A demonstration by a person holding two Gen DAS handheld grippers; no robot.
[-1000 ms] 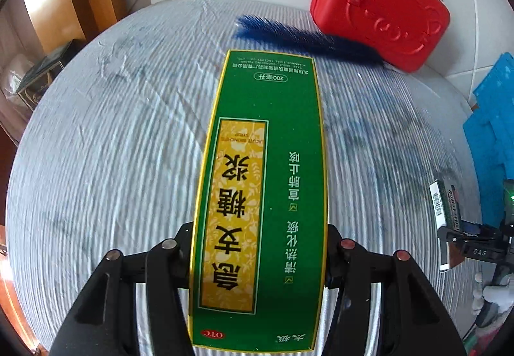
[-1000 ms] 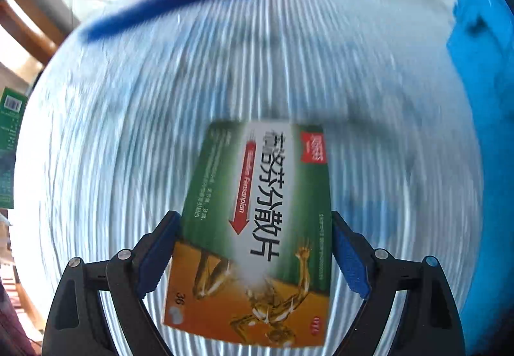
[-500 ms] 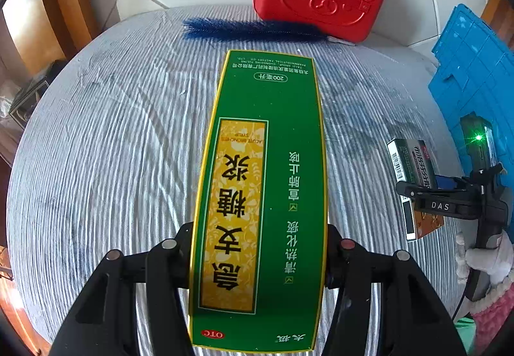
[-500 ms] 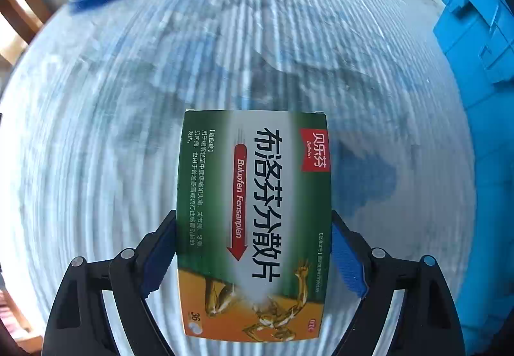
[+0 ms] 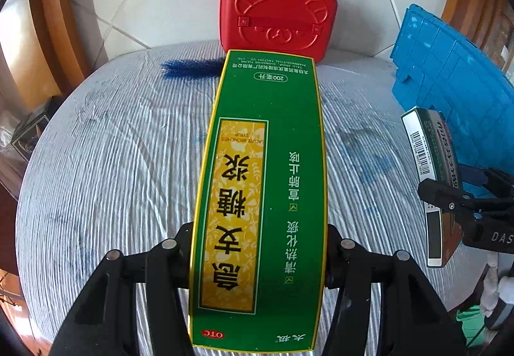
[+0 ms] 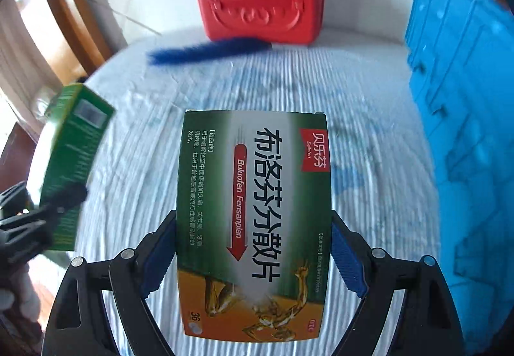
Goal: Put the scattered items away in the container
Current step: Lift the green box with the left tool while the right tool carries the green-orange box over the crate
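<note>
The counter (image 5: 106, 163), under its ribbed white cover, lies below both my hands, with nothing of mine resting on it. At its right edge stands the blue crate (image 6: 465, 118), which I take for the container, since it is the only open bin nearby; that is why both boxes are carried up off the cover rather than slid. At the far edge, against the tiled wall, the red case (image 5: 278, 15) stands upright and closed, and a blue brush (image 6: 205, 51) lies just in front of it.

My left fingers (image 5: 260, 247) are clamped on the long green syrup box (image 5: 260, 195), gripped low on its sides so that most of its length juts forward, clear of the cover. My right fingers (image 6: 253, 247) stand wider, pressed on both edges of the broader tablet box (image 6: 253, 221), held flat-face-up the same way. Each box is held near its end, I think to let it drop in nose first.
</note>
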